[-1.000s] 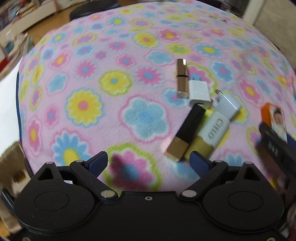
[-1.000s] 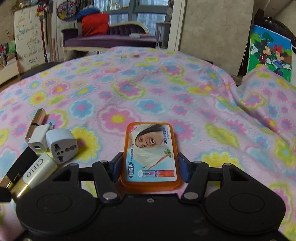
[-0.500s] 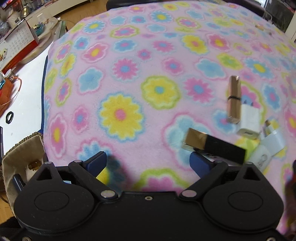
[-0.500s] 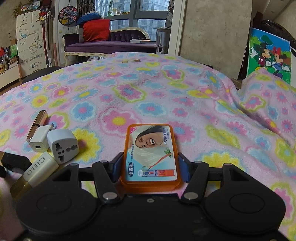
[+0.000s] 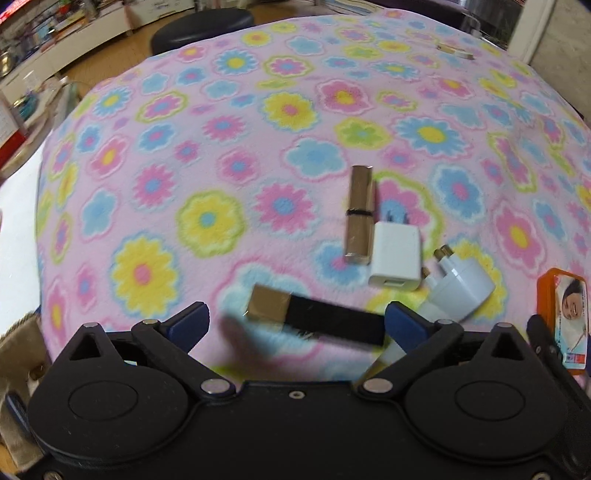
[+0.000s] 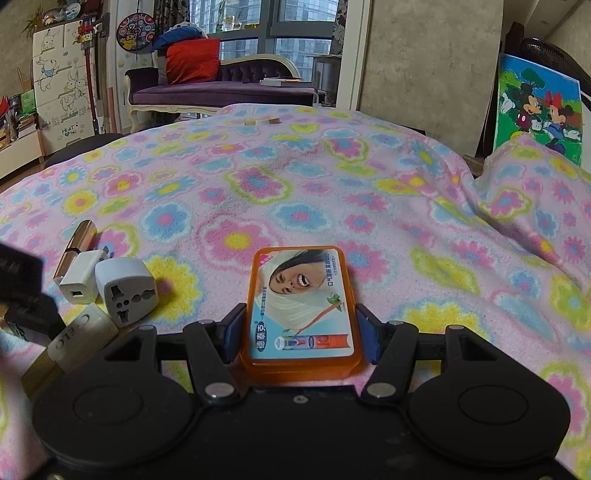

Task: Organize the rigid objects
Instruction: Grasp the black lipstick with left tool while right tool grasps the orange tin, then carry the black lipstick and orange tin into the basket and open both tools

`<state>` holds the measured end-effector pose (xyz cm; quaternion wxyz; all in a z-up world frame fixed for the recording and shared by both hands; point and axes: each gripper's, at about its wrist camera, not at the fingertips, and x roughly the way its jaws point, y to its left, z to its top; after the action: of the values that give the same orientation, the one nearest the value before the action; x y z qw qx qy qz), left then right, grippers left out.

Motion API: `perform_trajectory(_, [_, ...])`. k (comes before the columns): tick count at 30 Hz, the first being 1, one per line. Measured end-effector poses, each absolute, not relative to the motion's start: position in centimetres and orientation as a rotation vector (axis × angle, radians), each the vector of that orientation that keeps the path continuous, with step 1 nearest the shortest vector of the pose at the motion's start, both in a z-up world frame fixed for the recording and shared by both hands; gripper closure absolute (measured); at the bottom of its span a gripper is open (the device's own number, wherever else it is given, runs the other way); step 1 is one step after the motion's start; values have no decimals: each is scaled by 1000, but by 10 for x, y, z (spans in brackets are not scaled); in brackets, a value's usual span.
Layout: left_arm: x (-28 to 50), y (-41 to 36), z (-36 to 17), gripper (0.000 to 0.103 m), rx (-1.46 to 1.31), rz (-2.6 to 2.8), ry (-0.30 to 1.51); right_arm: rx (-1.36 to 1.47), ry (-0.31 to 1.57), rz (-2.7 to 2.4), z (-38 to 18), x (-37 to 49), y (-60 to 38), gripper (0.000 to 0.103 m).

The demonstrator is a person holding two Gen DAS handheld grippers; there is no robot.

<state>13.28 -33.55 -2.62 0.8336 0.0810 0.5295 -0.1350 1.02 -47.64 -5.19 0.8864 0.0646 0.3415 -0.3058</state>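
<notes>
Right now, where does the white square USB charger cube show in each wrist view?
Left wrist: white square USB charger cube right of centre, beside the gold lipstick tube.
Right wrist: far left, beside the white round-cornered travel adapter.
Shared landmark: that adapter lies next to the cube in both views.

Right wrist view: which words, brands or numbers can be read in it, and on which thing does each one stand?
"CIELO": on the white tube lying at the lower left, beside the white travel adapter.
"HEART": small writing low on the bunny-painted cabinet; the line under it is too small to read.
Orange tin, held between the right gripper jaws: printed Chinese characters, too small to read surely.
Round dartboard: marks too small.
</notes>
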Motion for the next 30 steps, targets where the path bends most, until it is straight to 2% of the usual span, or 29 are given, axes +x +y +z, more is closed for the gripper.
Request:
perform_trajectory(4, [130, -347, -34, 4, 301, -328, 1110, 140, 711, -628, -52, 10, -477, 38])
perform_trajectory(8, [126, -345, -43, 4, 353, -350, 1084, 154, 720, -593, -54, 13, -481, 10])
perform_trajectory(9, [127, -343, -44, 4, 332, -352, 1093, 162, 720, -582, -54, 14, -482, 6])
perform_trajectory(11, [131, -338, -44, 6, 282, -358, 1118, 178, 710, -571, -55, 14, -484, 1])
perform_trajectory(14, [133, -337, -42, 11, 258, -375, 1132, 183, 702, -586, -56, 15, -485, 1])
perform_trajectory(15, [132, -337, -41, 18, 260, -387, 1129, 178, 700, -586, -56, 15, -484, 2])
perform_trajectory(16, [130, -337, -39, 26, 256, -401, 1125, 173, 693, -592, -56, 14, -484, 9])
perform_trajectory(17, [129, -337, -37, 26, 253, -400, 1122, 164, 678, -608, -55, 12, -482, 40])
perform_trajectory(18, [127, -337, -36, 26, 249, -394, 1127, 159, 666, -618, -54, 11, -481, 44])
perform_trajectory(24, [113, -311, -27, 27, 231, -348, 1156, 208, 628, -593, -54, 8, -490, 44])
perform_trajectory(30, [98, -243, -7, 26, 177, -266, 1169, 254, 581, -555, -55, 3, -495, 44])
